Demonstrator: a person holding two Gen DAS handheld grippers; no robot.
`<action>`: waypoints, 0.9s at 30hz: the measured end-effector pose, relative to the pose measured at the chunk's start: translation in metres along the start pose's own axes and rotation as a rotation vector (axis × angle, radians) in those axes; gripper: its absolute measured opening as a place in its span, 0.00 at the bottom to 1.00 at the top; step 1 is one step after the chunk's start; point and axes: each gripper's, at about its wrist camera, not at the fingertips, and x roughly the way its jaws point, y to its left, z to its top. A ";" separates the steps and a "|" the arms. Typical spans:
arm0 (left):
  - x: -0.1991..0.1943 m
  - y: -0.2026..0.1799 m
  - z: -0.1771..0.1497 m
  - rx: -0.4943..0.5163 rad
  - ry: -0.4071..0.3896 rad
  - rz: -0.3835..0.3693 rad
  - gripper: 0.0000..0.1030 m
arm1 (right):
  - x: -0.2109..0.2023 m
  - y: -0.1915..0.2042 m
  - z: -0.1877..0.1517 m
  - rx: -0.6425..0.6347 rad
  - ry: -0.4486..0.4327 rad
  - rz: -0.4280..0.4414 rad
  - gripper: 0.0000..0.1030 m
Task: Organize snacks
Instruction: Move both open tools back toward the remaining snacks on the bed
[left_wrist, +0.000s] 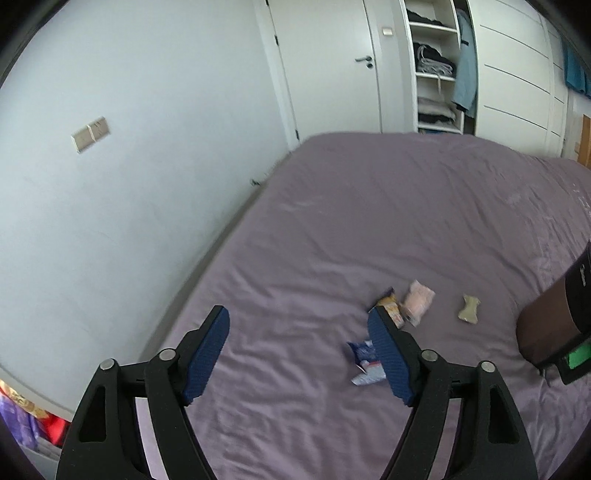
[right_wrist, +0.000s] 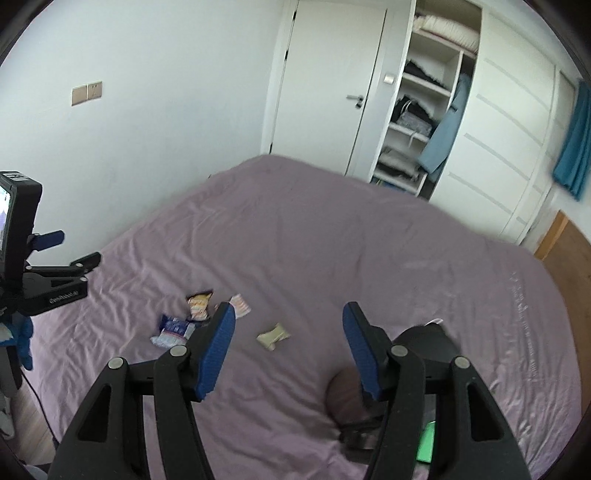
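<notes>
Several small snack packets lie together on the purple bed sheet. In the left wrist view they are a blue-and-white packet, a yellow packet, a pink packet and a beige packet. My left gripper hangs open above the sheet with nothing between its fingers. Its right finger partly covers the blue and yellow packets. In the right wrist view my right gripper is open and empty. The beige packet lies beyond its gap, and the pink packet, yellow packet and blue-and-white packet lie left of it.
A dark brown and black bag-like thing with a green tag sits on the bed at the right, behind my right finger. A white wall runs along the bed's left side. An open wardrobe stands beyond the bed. Colourful packets lie low at the left.
</notes>
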 end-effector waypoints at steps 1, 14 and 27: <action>0.002 -0.005 0.000 -0.002 0.009 -0.012 0.74 | 0.009 0.001 -0.003 0.009 0.018 0.011 0.77; 0.084 -0.048 -0.024 -0.030 0.177 -0.105 0.75 | 0.123 0.000 -0.033 0.132 0.173 0.074 0.77; 0.153 -0.070 -0.050 -0.038 0.294 -0.146 0.76 | 0.236 -0.008 -0.052 0.282 0.298 0.088 0.78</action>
